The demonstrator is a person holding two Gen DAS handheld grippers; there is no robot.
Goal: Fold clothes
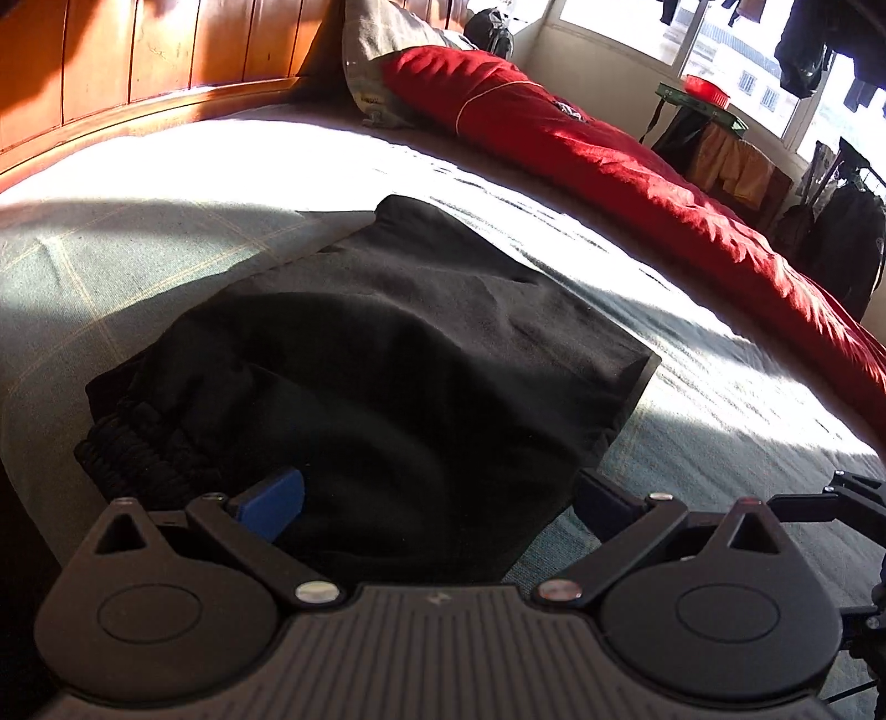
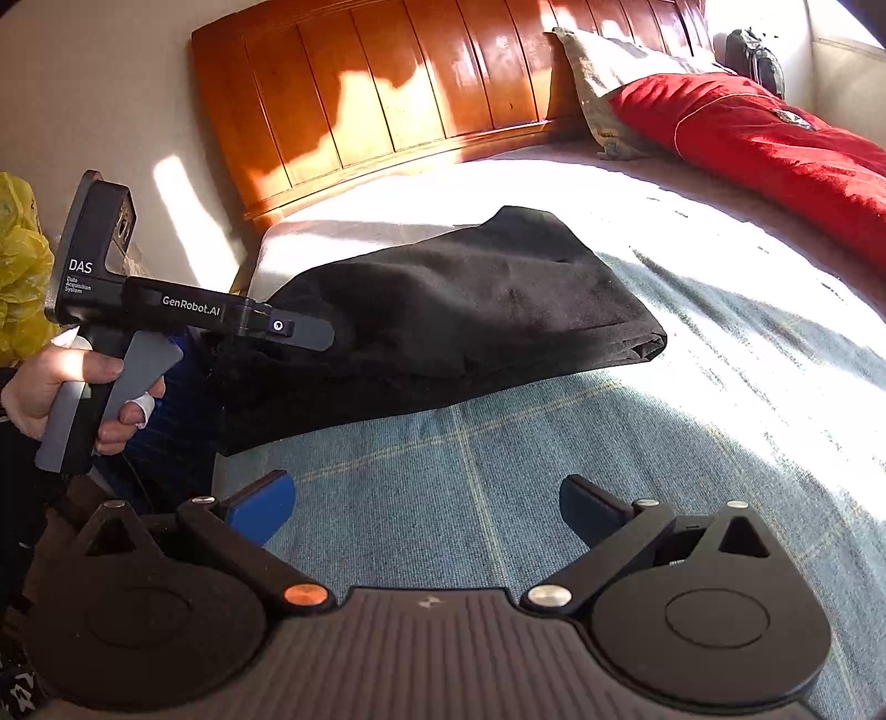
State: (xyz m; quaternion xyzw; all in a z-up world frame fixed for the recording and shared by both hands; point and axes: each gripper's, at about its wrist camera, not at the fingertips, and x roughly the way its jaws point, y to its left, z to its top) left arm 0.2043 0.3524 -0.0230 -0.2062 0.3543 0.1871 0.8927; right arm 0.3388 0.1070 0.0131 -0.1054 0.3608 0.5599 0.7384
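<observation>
Right wrist view shows the left gripper point(image 2: 288, 327) held by a hand point(image 2: 66, 382) at the near left edge of the bed, its fingers reaching over the waist end of the black garment point(image 2: 443, 315); the left wrist view confirms the jaws stand wide apart, one blue pad point(image 1: 271, 498) lying against the dark cloth near the gathered waistband point(image 1: 133, 448), the other pad off its right edge over the sheet, so nothing is clamped. Right gripper point(image 2: 426, 509) likewise spread, hovering over bare bedsheet point(image 2: 498, 443) near the garment, not touching it. Garment lies folded lengthwise on the near left part of the mattress, running away toward the headboard point(image 2: 415, 83), hem end far, waistband end near. Judged risks: with jaws this wide, a closure may catch only the top layer, so the stacked layers would slide apart on lifting; the bulky elastic waistband may bunch and spoil an even fold; a low pinch could take the sheet along with the cloth; only one side gripped would let the free corner droop and skew the crease. Black fabric in shadow hides its edges, so placement is uncertain. Surface: soft blue-green checked sheet, strong sunlight patches. Farther out: red duvet point(image 2: 764, 144) along the far right, grey pillow point(image 2: 603, 72), windows with hanging clothes point(image 1: 803, 50) beyond.
</observation>
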